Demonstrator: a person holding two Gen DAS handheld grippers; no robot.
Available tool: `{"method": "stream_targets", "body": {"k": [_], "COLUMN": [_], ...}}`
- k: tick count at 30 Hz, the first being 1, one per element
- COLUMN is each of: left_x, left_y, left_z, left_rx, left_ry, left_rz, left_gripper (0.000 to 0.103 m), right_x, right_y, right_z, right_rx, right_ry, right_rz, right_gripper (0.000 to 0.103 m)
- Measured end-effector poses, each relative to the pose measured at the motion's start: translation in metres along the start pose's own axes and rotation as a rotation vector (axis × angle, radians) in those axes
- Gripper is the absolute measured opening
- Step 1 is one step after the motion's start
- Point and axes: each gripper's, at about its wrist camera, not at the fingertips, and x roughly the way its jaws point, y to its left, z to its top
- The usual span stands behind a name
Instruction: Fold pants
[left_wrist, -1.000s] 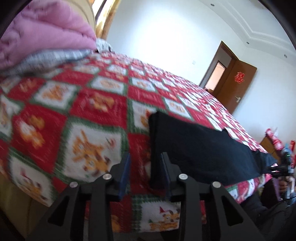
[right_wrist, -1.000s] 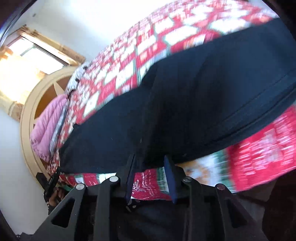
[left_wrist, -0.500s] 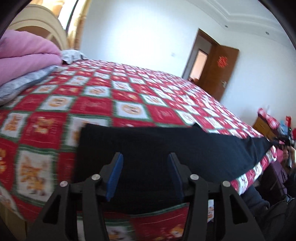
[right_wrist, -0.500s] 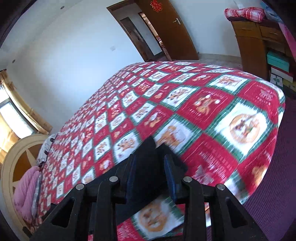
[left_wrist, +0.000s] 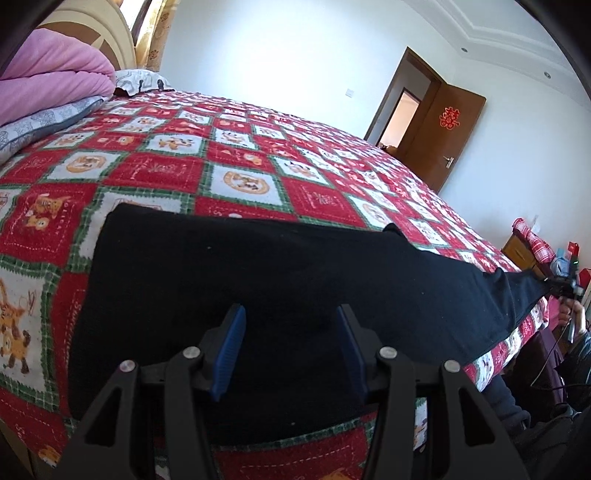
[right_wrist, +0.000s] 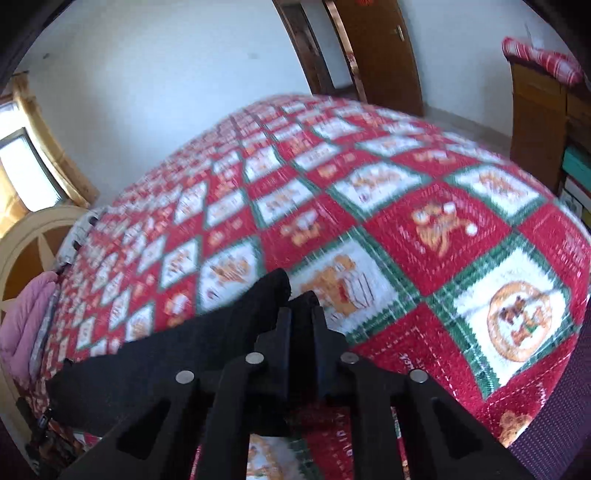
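Note:
Black pants (left_wrist: 280, 280) lie stretched along the near edge of the bed, waist end on the left, legs running right. My left gripper (left_wrist: 290, 321) is open and empty just above the waist end. My right gripper (right_wrist: 300, 314) is shut on the leg-end fabric of the pants (right_wrist: 207, 343); it also shows far right in the left wrist view (left_wrist: 563, 286), holding the hem off the bed edge.
The bed has a red, green and white patchwork quilt (left_wrist: 240, 162). A pink duvet (left_wrist: 51, 81) and grey pillow lie at the headboard. A brown door (left_wrist: 450, 136) stands open. A wooden cabinet (right_wrist: 543, 122) stands beyond the bed's foot.
My left gripper has moved over the pants' waist end and opened wider. My right gripper has closed on the leg end and the view swung up over the quilt.

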Motion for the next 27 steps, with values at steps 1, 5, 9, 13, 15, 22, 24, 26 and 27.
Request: {"method": "stream_targets", "body": {"k": [1, 5, 9, 13, 15, 22, 24, 26, 27], "left_x": [0.0, 0.002, 0.002, 0.003, 0.003, 0.003, 0.003, 0.003, 0.003], "left_y": [0.0, 0.0, -0.001, 0.001, -0.001, -0.001, -0.001, -0.001, -0.001], "left_z": [0.0, -0.001, 0.0, -0.001, -0.001, -0.001, -0.001, -0.001, -0.001], "left_rx": [0.004, 0.002, 0.01, 0.001, 0.008, 0.002, 0.004, 0.006, 0.005], "left_ry": [0.0, -0.004, 0.005, 0.0, 0.001, -0.003, -0.002, -0.002, -0.003], "left_rz": [0.0, -0.008, -0.007, -0.011, -0.007, -0.017, -0.015, -0.014, -0.015], "left_gripper": [0.053, 0.057, 0.057, 0.059, 0.06, 0.06, 0.06, 0.06, 0.06], "right_x": [-0.008, -0.022, -0.026, -0.041, -0.04, 0.01, 0.023, 0.035, 0.038], "right_y": [0.002, -0.014, -0.054, -0.035, -0.018, 0.022, 0.018, 0.016, 0.017], "right_z": [0.001, 0.0, -0.003, -0.003, -0.006, -0.007, -0.004, 0.003, 0.005], "right_rx": [0.001, 0.027, 0.191, 0.14, 0.096, 0.01, 0.03, 0.025, 0.024], "right_ry": [-0.034, -0.109, -0.093, -0.105, -0.071, 0.087, 0.108, 0.128, 0.127], "right_rz": [0.014, -0.226, -0.246, -0.153, -0.068, -0.024, -0.035, -0.034, -0.032], "right_gripper": [0.01, 0.01, 0.01, 0.012, 0.021, 0.032, 0.032, 0.031, 0.026]}}
